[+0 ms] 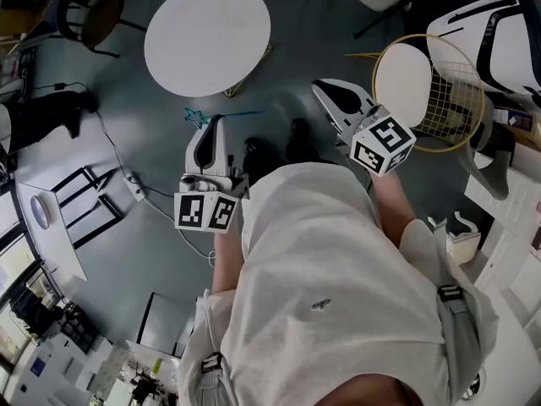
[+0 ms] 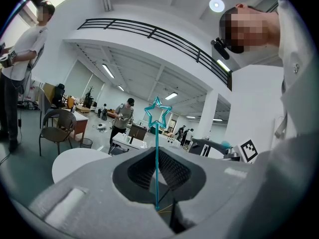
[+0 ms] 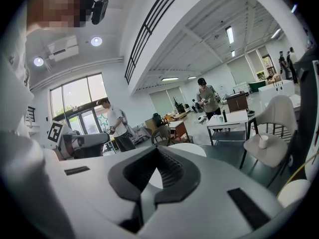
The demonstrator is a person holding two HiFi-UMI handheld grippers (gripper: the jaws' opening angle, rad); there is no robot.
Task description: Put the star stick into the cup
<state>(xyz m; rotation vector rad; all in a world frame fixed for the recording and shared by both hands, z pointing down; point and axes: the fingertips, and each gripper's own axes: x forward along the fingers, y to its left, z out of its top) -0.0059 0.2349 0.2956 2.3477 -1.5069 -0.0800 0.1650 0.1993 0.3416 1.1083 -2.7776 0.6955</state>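
Note:
The star stick is a thin teal rod ending in an outlined star (image 2: 158, 112). My left gripper (image 2: 157, 152) is shut on it, and the rod runs straight between the closed jaws. In the head view the star (image 1: 196, 117) pokes out left of the left gripper (image 1: 215, 123), held over the grey floor. My right gripper (image 1: 320, 86) is raised beside it with its jaws closed on nothing (image 3: 158, 150). A small white cup (image 3: 263, 141) stands on a round white seat some way off, in the right gripper view.
A round white table (image 1: 207, 36) stands ahead of me. A wire-backed chair with a round seat (image 1: 404, 81) is at the right. A cable (image 1: 127, 180) trails over the floor at the left. Several people and desks fill the hall beyond.

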